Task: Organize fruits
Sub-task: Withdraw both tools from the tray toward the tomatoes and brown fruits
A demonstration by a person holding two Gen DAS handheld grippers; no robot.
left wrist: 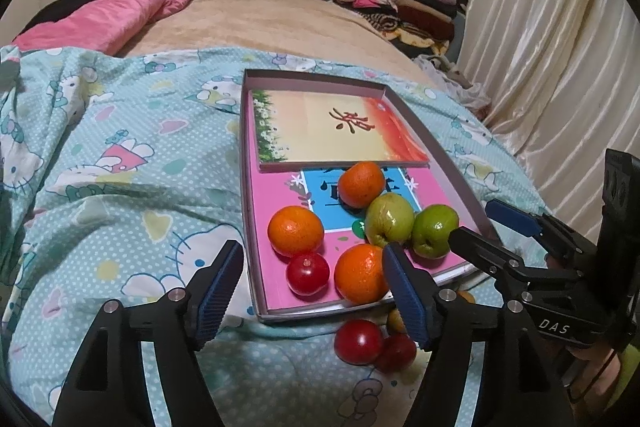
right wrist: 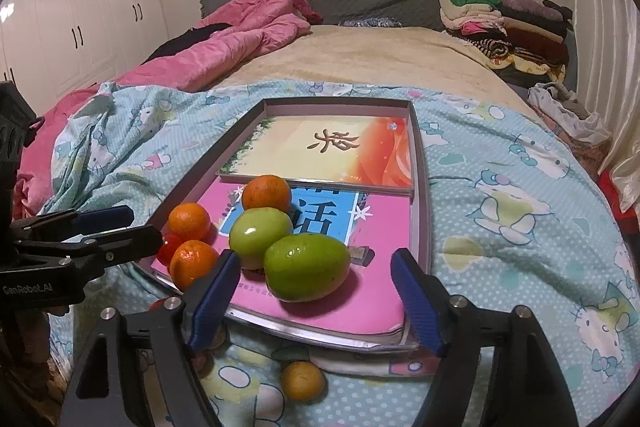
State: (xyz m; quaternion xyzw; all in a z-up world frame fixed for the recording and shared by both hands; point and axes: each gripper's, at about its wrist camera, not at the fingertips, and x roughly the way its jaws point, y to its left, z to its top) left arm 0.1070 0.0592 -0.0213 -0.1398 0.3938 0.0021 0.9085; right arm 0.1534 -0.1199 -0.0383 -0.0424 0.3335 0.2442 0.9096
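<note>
Right wrist: tray point(right wrist: 420, 187) on patterned bedspread point(right wrist: 500, 227); white wardrobes point(right wrist: 80, 7) behind.

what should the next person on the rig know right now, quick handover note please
Left gripper: open, holding nothing, at the tray's near edge.
Right gripper: open, empty, with the nearest green fruit just ahead.
In the tray, on the books: three oranges, two green fruits, one red tomato.
Left to do: two red tomatoes and a small yellowish fruit lie on the bedspread in front of the tray.
</note>
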